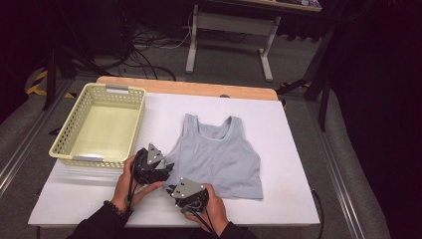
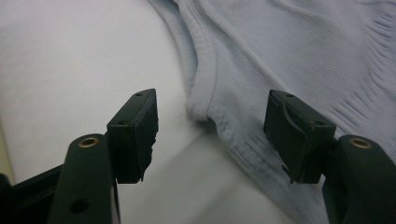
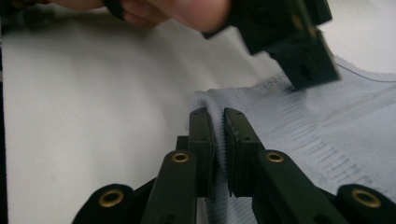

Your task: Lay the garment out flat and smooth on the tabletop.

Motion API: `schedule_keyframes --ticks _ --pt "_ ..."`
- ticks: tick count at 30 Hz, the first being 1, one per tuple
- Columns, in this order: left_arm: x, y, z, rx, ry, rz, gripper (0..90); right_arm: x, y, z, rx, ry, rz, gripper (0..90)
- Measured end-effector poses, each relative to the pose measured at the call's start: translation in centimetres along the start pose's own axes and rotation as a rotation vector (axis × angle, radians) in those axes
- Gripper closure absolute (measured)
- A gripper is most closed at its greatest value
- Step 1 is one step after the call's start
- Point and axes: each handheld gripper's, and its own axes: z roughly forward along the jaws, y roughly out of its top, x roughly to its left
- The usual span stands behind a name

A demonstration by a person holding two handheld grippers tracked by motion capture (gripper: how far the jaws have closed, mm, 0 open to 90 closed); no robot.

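A pale grey ribbed sleeveless top (image 1: 217, 154) lies spread flat on the white counter (image 1: 278, 199), neckline toward the far edge, just right of an empty pale yellow perforated plastic basket (image 1: 130, 94). The work appears to be at its opening stage: the garment shows no fold and the basket holds nothing.

The right hand-held gripper (image 3: 218, 122), seen in its own view, has its jaws pressed together on the bottom left corner of the top, a narrow ridge of hem fabric pinched between the pads. The left hand-held gripper (image 2: 212, 126) stands partly open just above the garment's left edge, near the armhole seam; cloth lies between and below its jaws, but the pads are not pressing on it.

Judged from this layout, one corner is secured, a second hold on the left side is not yet made, and any lifting, folding or transfer to the basket remains to be done.
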Motion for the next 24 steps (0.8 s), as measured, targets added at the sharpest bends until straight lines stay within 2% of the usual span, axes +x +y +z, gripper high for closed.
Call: schedule_keyframes --ticks 1,4,5,6,7,8,10,11,13,15,20,24 --pt "0.1 0.1 0.3 0.012 -0.007 -0.01 38.3 0.1 0.0 0.0 0.005 -0.008 -0.02 81.9" --pt "0.5 0.3 1.4 0.045 -0.035 -0.034 38.4 0.3 -0.1 0.0 0.006 -0.018 -0.037 81.8" --pt "0.5 0.4 1.5 0.042 -0.037 -0.036 38.9 0.3 -0.1 0.0 0.006 -0.02 -0.04 81.8" --pt "0.6 0.4 1.5 0.048 -0.041 -0.035 42.2 0.4 -0.1 0.1 0.007 -0.022 -0.038 81.7" --pt "0.6 0.4 1.5 0.048 -0.065 -0.04 47.2 0.4 0.0 0.1 0.008 -0.021 -0.038 81.7" --pt "0.7 0.3 1.4 0.042 -0.107 -0.047 54.3 0.4 0.0 0.1 0.008 -0.021 -0.038 81.7" --pt "0.7 0.3 1.4 0.043 -0.11 -0.046 60.6 0.4 0.0 0.1 0.008 -0.02 -0.036 81.7" --pt "0.6 0.2 1.3 0.041 -0.121 -0.04 60.6 0.4 0.0 0.1 0.008 -0.02 -0.036 81.7" --pt "0.3 0.2 1.3 0.036 -0.132 -0.029 71.9 0.4 0.0 0.1 0.008 -0.02 -0.029 81.7" --pt "0.1 0.1 1.2 0.032 -0.121 -0.013 77.0 0.4 -0.1 0.1 0.005 -0.02 -0.036 81.8" --pt "0.0 0.0 0.9 0.017 -0.087 -0.006 79.9 0.3 -0.2 -0.4 -0.043 -0.018 -0.021 82.2" --pt "-0.4 -0.1 0.3 0.007 -0.047 0.038 80.3 0.1 -0.3 -0.6 -0.06 -0.009 -0.006 82.3"
